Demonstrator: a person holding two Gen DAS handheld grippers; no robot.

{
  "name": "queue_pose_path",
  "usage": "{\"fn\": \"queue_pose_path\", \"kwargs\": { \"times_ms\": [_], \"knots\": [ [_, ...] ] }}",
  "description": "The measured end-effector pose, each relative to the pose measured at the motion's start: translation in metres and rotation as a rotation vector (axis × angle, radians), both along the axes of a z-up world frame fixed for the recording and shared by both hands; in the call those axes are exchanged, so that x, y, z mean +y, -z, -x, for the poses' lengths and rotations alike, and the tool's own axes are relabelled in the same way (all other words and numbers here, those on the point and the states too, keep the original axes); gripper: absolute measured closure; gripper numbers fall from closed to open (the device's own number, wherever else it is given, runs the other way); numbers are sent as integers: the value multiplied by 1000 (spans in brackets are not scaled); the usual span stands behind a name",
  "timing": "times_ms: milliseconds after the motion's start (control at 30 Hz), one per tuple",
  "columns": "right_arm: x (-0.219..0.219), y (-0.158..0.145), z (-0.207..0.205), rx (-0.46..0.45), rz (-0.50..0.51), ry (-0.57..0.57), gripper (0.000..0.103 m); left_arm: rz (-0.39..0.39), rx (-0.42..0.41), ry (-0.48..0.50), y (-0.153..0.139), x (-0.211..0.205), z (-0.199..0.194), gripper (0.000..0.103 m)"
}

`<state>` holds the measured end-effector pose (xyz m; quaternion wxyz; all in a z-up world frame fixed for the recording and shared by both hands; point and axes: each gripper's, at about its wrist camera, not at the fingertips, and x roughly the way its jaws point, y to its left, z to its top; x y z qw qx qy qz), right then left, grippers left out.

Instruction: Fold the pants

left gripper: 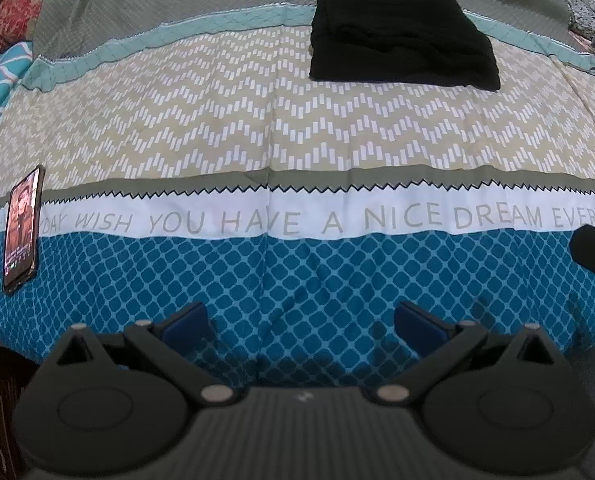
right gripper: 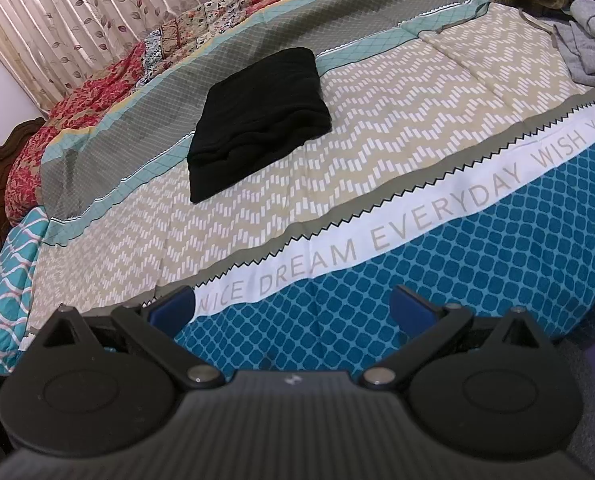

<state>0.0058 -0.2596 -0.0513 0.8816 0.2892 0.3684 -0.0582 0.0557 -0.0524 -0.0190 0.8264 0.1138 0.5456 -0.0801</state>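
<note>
Your left hand-held gripper [left gripper: 299, 322] and right hand-held gripper [right gripper: 291, 306] both hover released over the blue lattice-print near edge of the patterned quilted bedspread [left gripper: 257, 128], blue-padded fingers [left gripper: 185, 322] spread wide and grasping nothing. Item: black fabric pants [left gripper: 403, 30], folded into a compact rectangular stack, lying well apart from both grippers on the far side of the bed, across the beige zigzag and grey bands. Item: dark smartphone [left gripper: 22, 226] with lit screen, flat at the bed's left edge; heap of loose grey and olive garments [right gripper: 585, 44] at the far right.
</note>
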Motion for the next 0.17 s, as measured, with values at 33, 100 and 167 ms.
{"fn": "queue_pose_path", "kwargs": {
  "times_ms": [33,100,167],
  "knots": [
    [0,0,0,0,0,0,0,0,-10,5,-1,0,1,0],
    [-1,1,0,0,1,0,0,1,-21,15,-2,-1,2,0],
    [-1,1,0,-5,1,1,0,-2,-32,25,-4,-2,2,0]
  ]
}}
